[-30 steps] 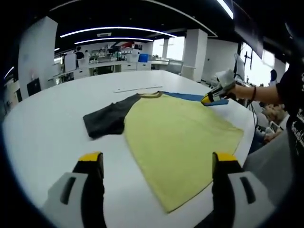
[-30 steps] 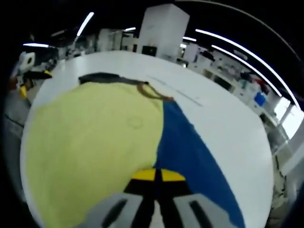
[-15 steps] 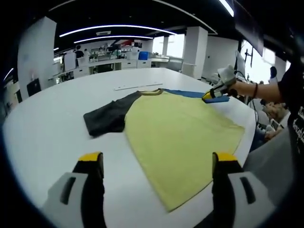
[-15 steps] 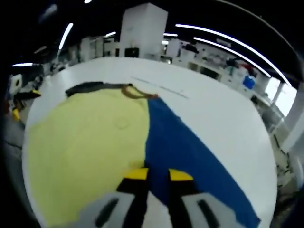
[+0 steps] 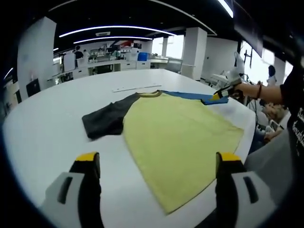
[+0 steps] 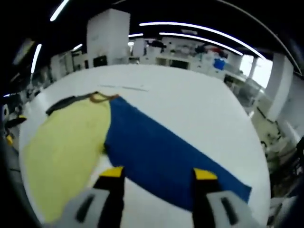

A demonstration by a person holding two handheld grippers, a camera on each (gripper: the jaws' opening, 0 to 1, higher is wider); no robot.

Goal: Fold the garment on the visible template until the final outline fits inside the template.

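- Ahead of your left gripper (image 5: 156,164), the jaws stand wide apart and hold nothing; they hover over the near edge of the white worktop (image 5: 42,128).
- Your right gripper (image 6: 157,173) also has its jaws spread wide, with nothing between them; they sit just above the blue sleeve (image 6: 161,152), whether touching it you cannot tell.
- From the left gripper view, that right gripper (image 5: 219,96) shows at the far right edge of the garment, at the end of the blue sleeve (image 5: 190,96), held by your hand (image 5: 242,89).
- No writing or brand can be read on the cloth or the grippers.
- The garment (image 5: 175,135) lies flat on the worktop, yellow body toward your left gripper, dark sleeve (image 5: 107,118) out to its left, collar (image 5: 151,94) on the far side.
- A thin pale strip (image 5: 135,88) lies on the worktop just beyond the collar.
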